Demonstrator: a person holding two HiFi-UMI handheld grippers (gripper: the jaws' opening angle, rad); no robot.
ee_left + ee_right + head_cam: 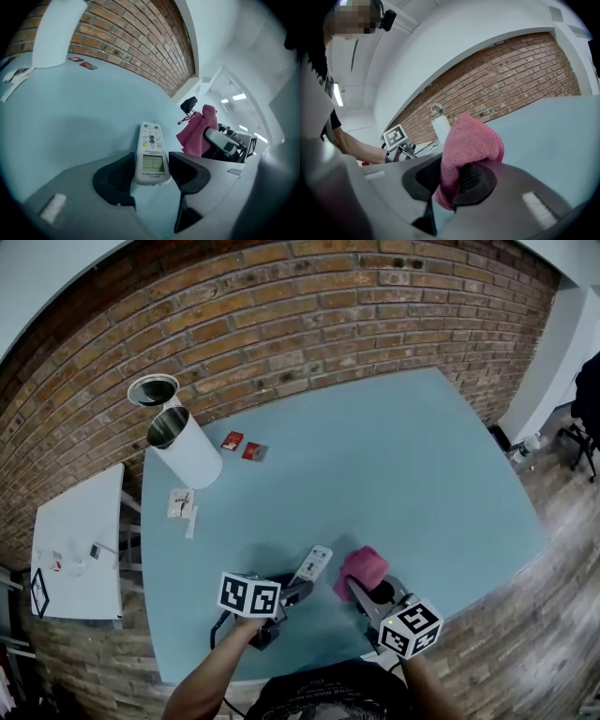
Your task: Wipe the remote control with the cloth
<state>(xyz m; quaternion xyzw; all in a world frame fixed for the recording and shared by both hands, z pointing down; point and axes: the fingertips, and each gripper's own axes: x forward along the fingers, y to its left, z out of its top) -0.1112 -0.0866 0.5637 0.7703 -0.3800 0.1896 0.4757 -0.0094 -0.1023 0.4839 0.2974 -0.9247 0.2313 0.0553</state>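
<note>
L gripper [298, 589] is on the near end of the white remote control [151, 154]. Both pads sit against its long sides just below the little screen, so I read that as a grip, not a loose straddle. Remote is face up, btn end pointing away from me, and seems to rest on the blue table [403, 456] w/ most of its length out past the jaws. R gripper [450, 177] is clamped on the pink cloth [469, 143], a fat fold bulging beyond the tips. Cloth is just beside the remote on its R side, not touching it as far as I can tell. Step in hand, I'd say: get cloth onto the face and start wiping. To do it well, lead w/ the bulging fold so only fabric meets the btns, never jaw plastic. Stroke lengthwise, screen end to far end, along the line of L's grip. A sideways push could lever the remote out from btwn the pads, since only its end is held. Light pressure, L firm and low so the far end can't tip or skid.
</note>
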